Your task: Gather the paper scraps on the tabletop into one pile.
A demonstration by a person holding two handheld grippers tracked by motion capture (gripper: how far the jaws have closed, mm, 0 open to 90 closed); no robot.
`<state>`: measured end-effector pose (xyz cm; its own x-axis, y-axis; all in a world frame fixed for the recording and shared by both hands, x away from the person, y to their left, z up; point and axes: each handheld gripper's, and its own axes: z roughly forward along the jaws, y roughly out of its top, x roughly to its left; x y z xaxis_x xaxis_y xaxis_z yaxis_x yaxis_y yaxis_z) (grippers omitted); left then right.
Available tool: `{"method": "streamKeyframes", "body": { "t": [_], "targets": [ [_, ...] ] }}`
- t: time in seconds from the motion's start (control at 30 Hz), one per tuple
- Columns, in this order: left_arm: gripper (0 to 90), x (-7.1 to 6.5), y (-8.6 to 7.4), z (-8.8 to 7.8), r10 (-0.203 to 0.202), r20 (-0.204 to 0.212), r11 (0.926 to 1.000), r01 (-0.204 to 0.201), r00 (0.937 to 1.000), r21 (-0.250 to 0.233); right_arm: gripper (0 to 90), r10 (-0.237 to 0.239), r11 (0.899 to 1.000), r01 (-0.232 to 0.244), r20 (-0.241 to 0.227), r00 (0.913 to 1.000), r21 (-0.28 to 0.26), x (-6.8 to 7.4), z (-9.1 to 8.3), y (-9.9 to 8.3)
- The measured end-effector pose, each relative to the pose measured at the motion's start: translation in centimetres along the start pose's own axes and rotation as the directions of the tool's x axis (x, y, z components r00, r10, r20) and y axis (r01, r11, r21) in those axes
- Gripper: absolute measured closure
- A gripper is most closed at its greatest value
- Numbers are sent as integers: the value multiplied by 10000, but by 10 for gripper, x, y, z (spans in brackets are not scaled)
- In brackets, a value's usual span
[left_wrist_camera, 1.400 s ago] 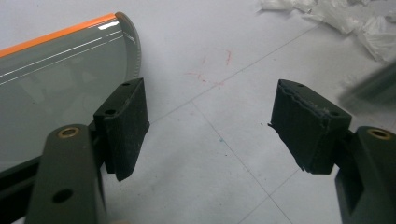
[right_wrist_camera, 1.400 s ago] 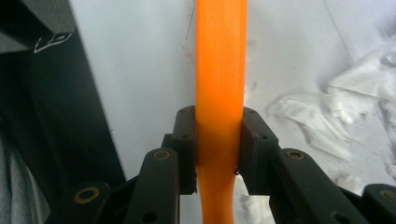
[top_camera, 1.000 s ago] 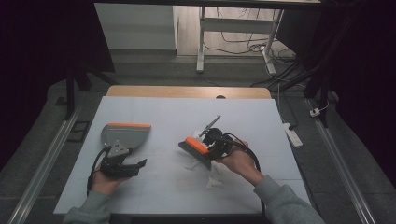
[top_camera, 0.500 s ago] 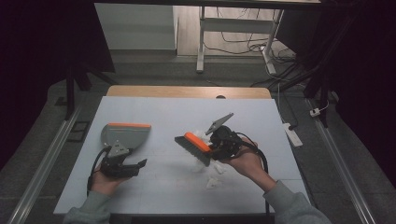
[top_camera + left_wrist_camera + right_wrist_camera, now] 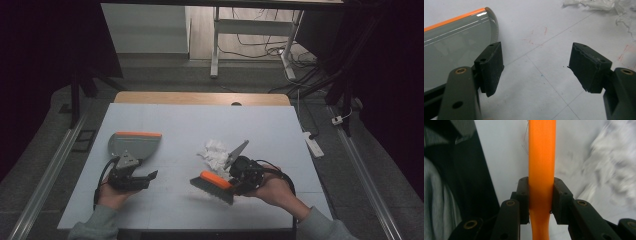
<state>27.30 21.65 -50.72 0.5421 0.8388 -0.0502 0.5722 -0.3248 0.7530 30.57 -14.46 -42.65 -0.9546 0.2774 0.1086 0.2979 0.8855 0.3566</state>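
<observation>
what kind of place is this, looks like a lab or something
Probably a lab or recording workspace, not a home. A white work table stands on a dark floor, cables and a power strip lie around it, and the person's right gripper and left gripper are handheld recording tools.

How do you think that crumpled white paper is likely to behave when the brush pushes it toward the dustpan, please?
The crumpled white paper looks thin and loosely wadded, so it is probably very light and soft. It should skid easily over the smooth table ahead of the brush, perhaps tumbling or breaking into scraps, since its edges look ragged. It might also ride over the bristles rather than travel neatly to the dustpan.
</observation>
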Motion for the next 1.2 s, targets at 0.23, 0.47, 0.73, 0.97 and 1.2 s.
{"method": "streamKeyframes", "body": {
  "t": [0.23, 0.47, 0.73, 0.97, 1.2],
  "targets": [
    [280, 1, 0, 0, -34, -27, 10000, 34, 10000, 23, 708, -240, 9986, 218, 444, 9987, 486, -10, 18, -3],
    [280, 1, -1, 0, -46, -24, 10000, 46, 10000, 5, 708, -259, 9990, 221, 1007, 9946, 386, -33, 23, 15],
    [281, 2, -1, 0, -56, -16, 10000, 56, 10000, 4, 708, 250, 9984, -137, 2132, 9767, -543, -58, 17, 23],
    [280, 1, -1, 1, -8, -7, 10000, 8, 10000, 61, 708, 979, 9745, -411, 2531, 9625, -2208, -53, -28, 8],
    [280, 0, 0, 0, -31, -7, 10000, 31, 10000, 12, 708, 2504, 9545, -1833, 2984, 9210, -2350, -64, -45, -12]
  ]
}}
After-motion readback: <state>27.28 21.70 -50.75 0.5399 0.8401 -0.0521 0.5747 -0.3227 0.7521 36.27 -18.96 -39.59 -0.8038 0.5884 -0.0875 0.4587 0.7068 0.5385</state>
